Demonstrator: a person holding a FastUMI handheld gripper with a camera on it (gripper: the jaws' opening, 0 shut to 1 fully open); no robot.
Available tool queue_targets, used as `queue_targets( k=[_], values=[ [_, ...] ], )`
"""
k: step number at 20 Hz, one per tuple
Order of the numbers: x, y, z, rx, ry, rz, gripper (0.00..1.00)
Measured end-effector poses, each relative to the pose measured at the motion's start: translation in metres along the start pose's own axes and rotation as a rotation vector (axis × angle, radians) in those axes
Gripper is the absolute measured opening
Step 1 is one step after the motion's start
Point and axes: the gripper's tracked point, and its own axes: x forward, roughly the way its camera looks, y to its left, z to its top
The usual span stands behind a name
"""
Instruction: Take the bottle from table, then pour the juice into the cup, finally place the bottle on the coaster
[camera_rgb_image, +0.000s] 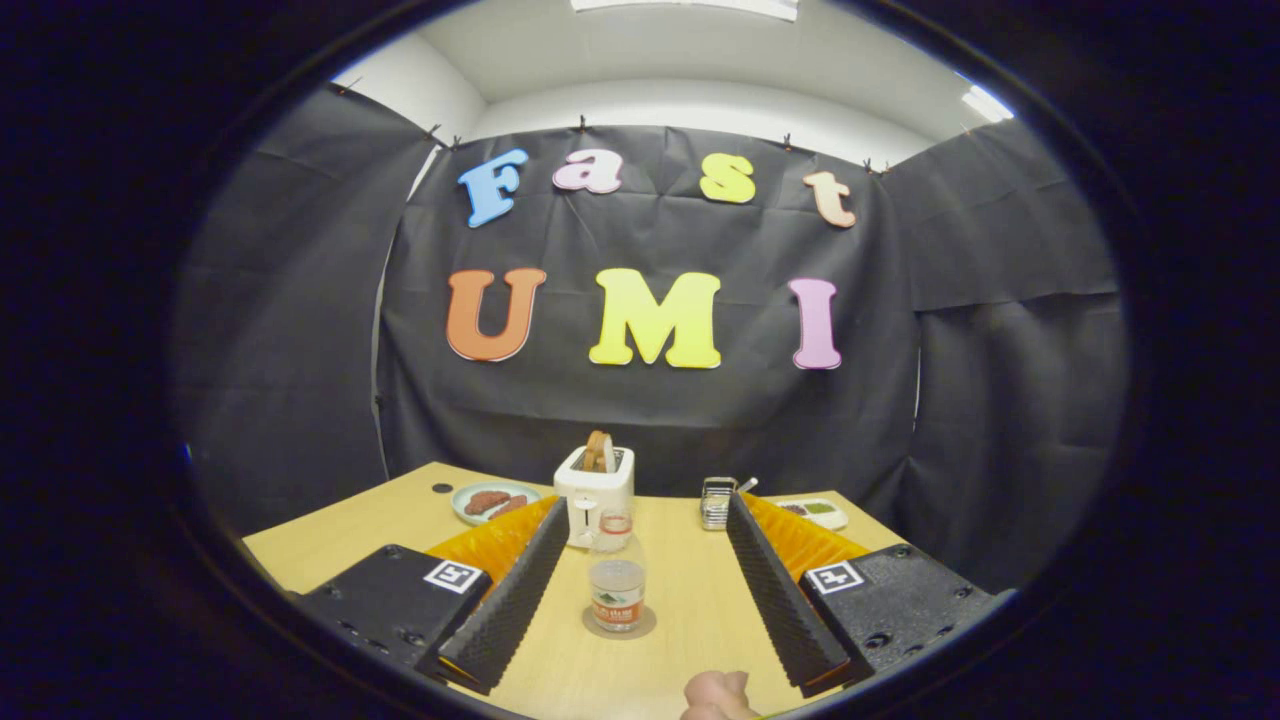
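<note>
A clear plastic bottle (617, 578) with a red and green label stands upright on a round brown coaster (645, 628) on the wooden table (690, 610). It sits between my two fingers, nearer the left one, with a gap on both sides. My gripper (645, 508) is open and touches nothing. The bottle looks nearly drained of liquid.
Just behind the bottle stands a white toaster (594, 495) with bread in its slot. A plate of sausages (494, 501) lies to its left. Beyond the right finger are a small metal rack (716, 501) and a white dish (816, 512). A person's fingertip (716, 694) shows near me.
</note>
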Motion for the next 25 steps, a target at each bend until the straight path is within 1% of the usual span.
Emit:
queue_targets(
  k=[4, 8, 12, 14, 17, 19, 22, 25],
  values=[
    [-0.045, -0.016, 0.030, 0.027, -0.043, -0.014, 1.00],
    [-0.091, -0.025, 0.044, -0.034, -0.069, -0.048, 1.00],
    [-0.136, -0.018, 0.068, -0.040, -0.117, -0.026, 1.00],
    [-0.155, -0.018, 0.083, -0.015, -0.146, -0.023, 1.00],
    [-0.174, -0.014, 0.083, 0.012, -0.115, -0.019, 1.00],
    [-0.185, -0.020, 0.083, 0.010, -0.095, -0.054, 1.00],
    [-0.201, -0.001, 0.099, 0.003, -0.157, 0.000, 1.00],
    [-0.212, -0.002, 0.097, 0.006, -0.157, -0.006, 1.00]
  ],
)
